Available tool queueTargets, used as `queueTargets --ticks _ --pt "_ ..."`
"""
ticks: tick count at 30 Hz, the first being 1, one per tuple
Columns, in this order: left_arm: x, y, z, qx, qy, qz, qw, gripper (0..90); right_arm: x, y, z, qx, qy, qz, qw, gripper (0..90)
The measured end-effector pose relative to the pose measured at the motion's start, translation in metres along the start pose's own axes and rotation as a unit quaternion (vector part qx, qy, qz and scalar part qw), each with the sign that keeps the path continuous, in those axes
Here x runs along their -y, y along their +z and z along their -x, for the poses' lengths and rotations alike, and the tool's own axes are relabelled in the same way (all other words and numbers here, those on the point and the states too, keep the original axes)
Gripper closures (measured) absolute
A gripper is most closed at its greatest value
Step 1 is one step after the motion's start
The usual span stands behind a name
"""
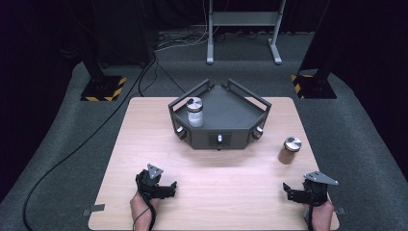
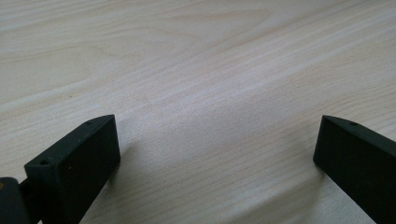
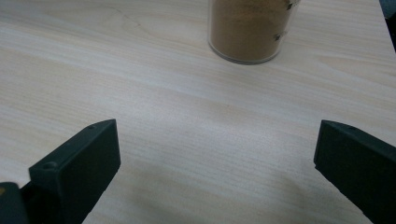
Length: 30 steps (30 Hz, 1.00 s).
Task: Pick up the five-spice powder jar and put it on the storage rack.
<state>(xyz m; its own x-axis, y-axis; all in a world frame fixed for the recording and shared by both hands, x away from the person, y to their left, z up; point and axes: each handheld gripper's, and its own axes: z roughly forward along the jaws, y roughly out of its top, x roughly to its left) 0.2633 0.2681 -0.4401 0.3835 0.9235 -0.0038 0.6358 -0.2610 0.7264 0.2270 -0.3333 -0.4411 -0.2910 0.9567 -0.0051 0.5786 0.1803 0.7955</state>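
**Both tongs spread wide and empty over the desk**

Left tongs (image 1: 163, 188) and right tongs (image 1: 293, 191) sit low at the near edge of the desk (image 1: 144, 159), each gripped from behind by a hand whose forearm comes in from the bottom of the high view. The left hand (image 1: 143, 206) rests toward the near-left part of the desk, the right hand (image 1: 320, 211) close to the near-right corner. Both point roughly forward and inward.

In the left gripper view the left tongs (image 2: 217, 154) have their jaws far apart, with bare wood between them and nothing held. In the right gripper view the right tongs (image 3: 217, 154) are equally released, holding nothing.

Ahead of the right tongs, apart from them, a jar of brown powder (image 3: 252, 30) stands upright on the desk; it is round, clear-walled, with a shiny metal lid (image 1: 292, 143). A second jar (image 1: 195, 113), holding white contents under a similar lid, stands at the left of a dark, angular tray (image 1: 231, 115) with rails and knobs, at the desk's far middle.

The desk is pale wood with fine grain. The jaws are matte black blocks.
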Motion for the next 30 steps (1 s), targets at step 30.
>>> queueTargets --ticks 30 --pt "0.000 0.000 -0.001 -0.001 -0.001 0.000 1.0000 0.3 -0.094 0.068 0.010 0.021 0.028 -0.018 0.9992 0.0"
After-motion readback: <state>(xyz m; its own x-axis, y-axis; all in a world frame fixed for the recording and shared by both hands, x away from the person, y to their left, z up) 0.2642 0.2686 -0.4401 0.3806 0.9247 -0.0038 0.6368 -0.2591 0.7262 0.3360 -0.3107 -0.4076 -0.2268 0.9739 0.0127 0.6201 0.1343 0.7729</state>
